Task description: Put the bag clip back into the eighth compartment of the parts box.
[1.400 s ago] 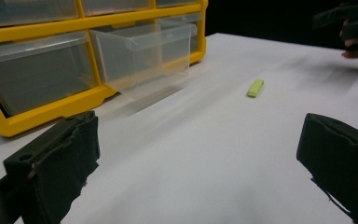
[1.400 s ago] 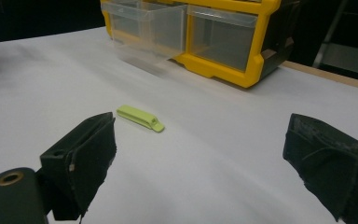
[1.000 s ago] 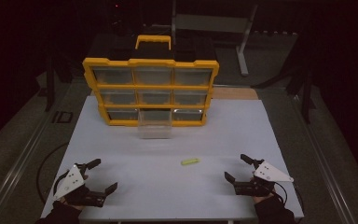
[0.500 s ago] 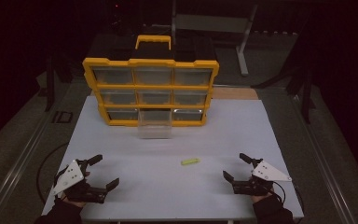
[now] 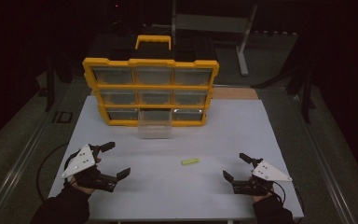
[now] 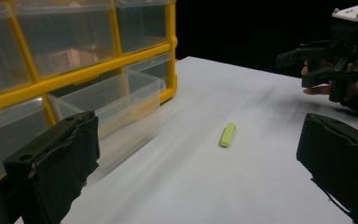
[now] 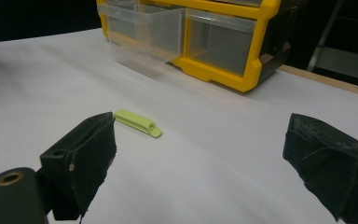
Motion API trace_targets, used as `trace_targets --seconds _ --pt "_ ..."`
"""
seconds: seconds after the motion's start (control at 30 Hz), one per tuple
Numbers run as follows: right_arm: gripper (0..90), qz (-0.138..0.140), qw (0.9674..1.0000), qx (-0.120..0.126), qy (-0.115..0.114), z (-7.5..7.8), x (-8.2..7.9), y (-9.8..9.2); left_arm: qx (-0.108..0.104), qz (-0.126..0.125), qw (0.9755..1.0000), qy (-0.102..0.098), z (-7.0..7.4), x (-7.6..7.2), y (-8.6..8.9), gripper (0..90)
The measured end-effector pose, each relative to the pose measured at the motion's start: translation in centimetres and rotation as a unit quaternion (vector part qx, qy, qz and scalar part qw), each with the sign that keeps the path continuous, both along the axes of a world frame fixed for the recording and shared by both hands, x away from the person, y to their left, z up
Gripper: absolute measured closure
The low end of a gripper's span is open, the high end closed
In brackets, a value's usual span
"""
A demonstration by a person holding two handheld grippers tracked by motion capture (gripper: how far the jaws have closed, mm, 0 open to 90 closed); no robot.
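Note:
A small lime-green flat piece point(image 5: 190, 161) lies on the white table point(image 5: 223, 130), between my two grippers. It also shows in the left gripper view as the green piece point(image 6: 227, 135) and in the right gripper view as the green piece point(image 7: 137, 122). A yellow organizer point(image 5: 150, 88) with clear drawers stands at the back; its bottom middle drawer point(image 5: 154, 124) is pulled out. My left gripper point(image 5: 113, 159) is open at the front left, empty. My right gripper point(image 5: 236, 166) is open at the front right, empty. The pulled-out drawer point(image 6: 112, 105) looks empty.
The organizer point(image 7: 223, 37) has a yellow carry handle point(image 5: 154, 41) on top. A metal stand point(image 5: 242, 42) rises behind the table in the dark. The table's front edge runs just below both hands.
Both grippers have shifted slightly; the left one drew a little nearer the front edge. The green piece and the drawer have not moved.

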State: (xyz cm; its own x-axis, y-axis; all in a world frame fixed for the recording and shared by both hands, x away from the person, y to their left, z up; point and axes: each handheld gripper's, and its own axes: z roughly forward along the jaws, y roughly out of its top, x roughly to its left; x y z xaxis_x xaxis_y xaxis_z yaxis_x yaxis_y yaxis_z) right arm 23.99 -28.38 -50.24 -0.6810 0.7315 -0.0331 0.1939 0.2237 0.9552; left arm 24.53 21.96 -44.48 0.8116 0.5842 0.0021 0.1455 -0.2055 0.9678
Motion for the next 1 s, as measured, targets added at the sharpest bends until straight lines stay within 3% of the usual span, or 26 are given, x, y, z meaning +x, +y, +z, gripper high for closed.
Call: trace_targets --seconds 0.8,1.0 --pt "9.3 0.002 0.9999 0.011 0.003 0.1 0.0 0.0 0.003 -0.056 0.9984 0.011 2.1 3.2 -4.3 0.1" --pt "9.3 0.001 0.9999 0.012 0.003 0.2 0.0 -0.1 0.016 -0.072 0.9972 0.01 2.4 3.8 -5.6 0.1"
